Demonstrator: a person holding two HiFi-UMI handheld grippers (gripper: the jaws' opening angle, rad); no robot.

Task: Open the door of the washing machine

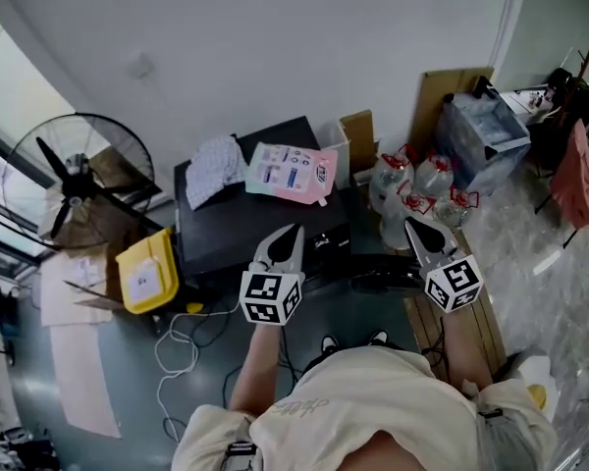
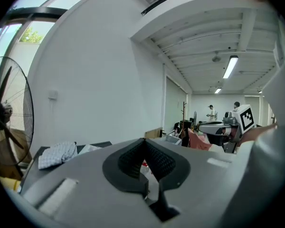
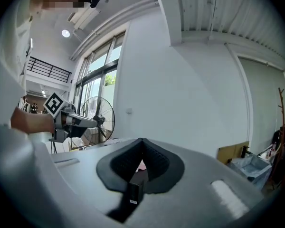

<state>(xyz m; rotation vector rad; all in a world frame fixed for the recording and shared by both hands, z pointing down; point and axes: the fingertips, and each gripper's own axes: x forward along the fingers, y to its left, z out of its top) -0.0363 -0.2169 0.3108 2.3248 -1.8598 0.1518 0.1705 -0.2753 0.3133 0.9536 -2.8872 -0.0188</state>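
Note:
The washing machine [image 1: 226, 235] is a low black box against the white wall, seen from above. A checked cloth [image 1: 214, 168] and a pink-and-white packet [image 1: 292, 173] lie on its top. A dark rounded part [image 1: 385, 281] juts out at its front right; I cannot tell whether that is the door. My left gripper [image 1: 293, 232] is held high over the machine's front edge, jaws shut on nothing. My right gripper [image 1: 412, 224] hovers to the right at the same height, shut and empty too. Each gripper view looks level across the room over its own closed pads [image 2: 133, 158] [image 3: 154, 158].
A standing fan [image 1: 79, 175] and a yellow container [image 1: 147, 273] are left of the machine. Water bottles [image 1: 417, 180], a clear plastic box [image 1: 486, 130] and cardboard stand to its right. Cables [image 1: 182, 351] trail on the floor; a wooden board [image 1: 471, 332] lies by my right side.

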